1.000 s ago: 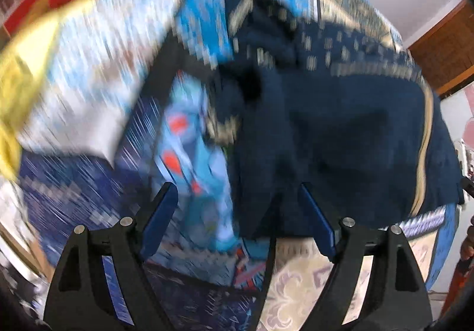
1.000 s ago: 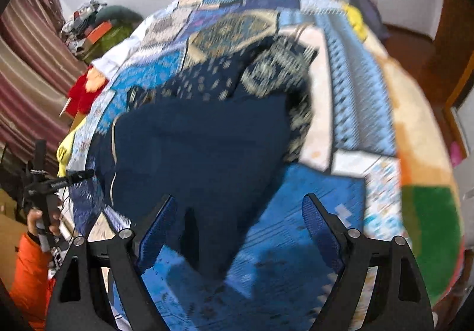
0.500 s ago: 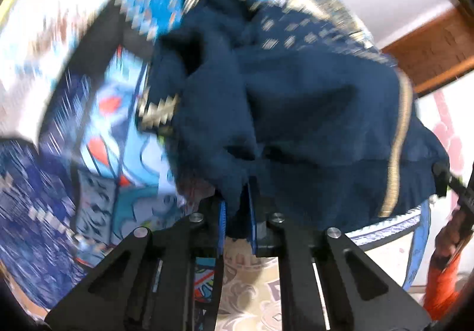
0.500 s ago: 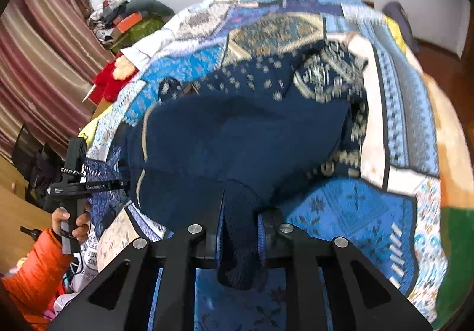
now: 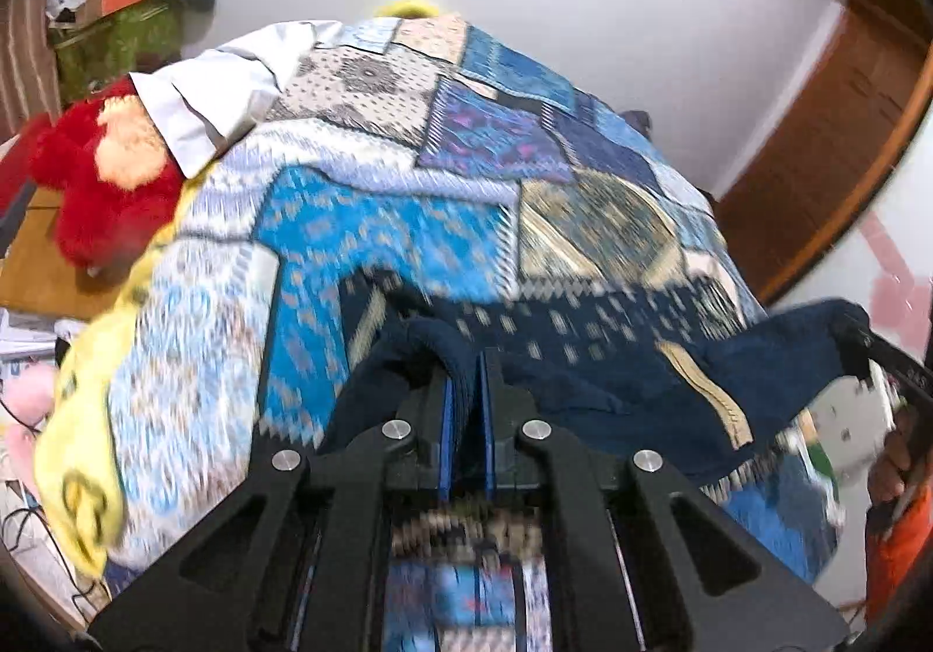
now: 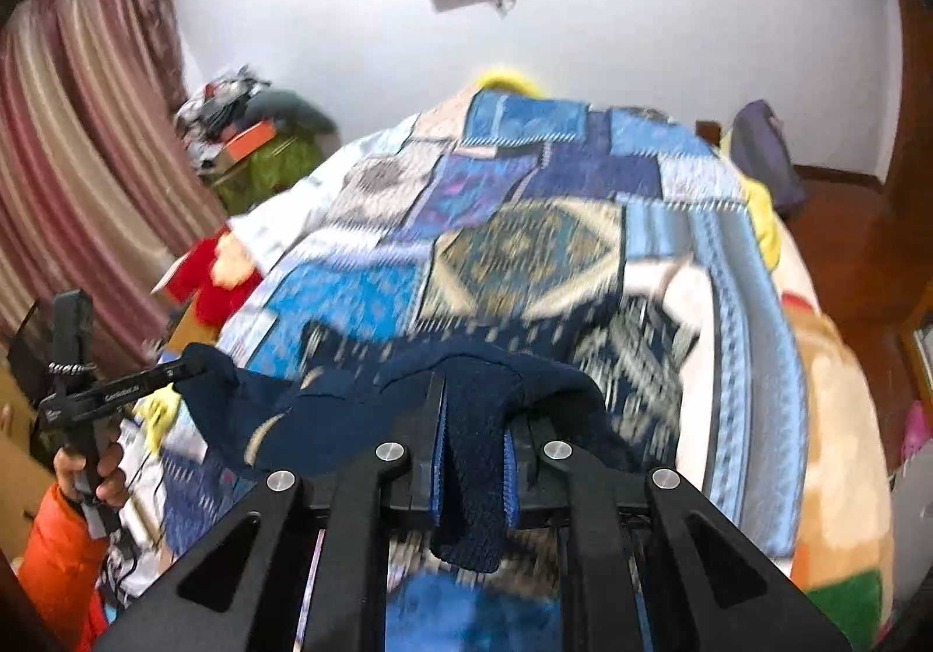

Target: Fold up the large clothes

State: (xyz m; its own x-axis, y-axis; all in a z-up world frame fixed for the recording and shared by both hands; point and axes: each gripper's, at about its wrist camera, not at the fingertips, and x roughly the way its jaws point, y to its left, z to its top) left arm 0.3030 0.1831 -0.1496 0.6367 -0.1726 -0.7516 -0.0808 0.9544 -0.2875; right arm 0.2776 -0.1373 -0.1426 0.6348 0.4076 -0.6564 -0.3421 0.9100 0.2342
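The left tool (image 5: 465,407), at the lower centre of its view, pinches a fold of the navy garment (image 5: 583,389), and the right tool (image 6: 473,454) likewise clamps a thick navy fold at lower centre. The garment stretches between them above the patchwork bedspread (image 5: 373,238), whose bed fills mid-frame.

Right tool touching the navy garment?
Touching. Right wrist view: the right tool is clamped on a fold of the navy garment, cloth pinched between its blue pads and hanging below.
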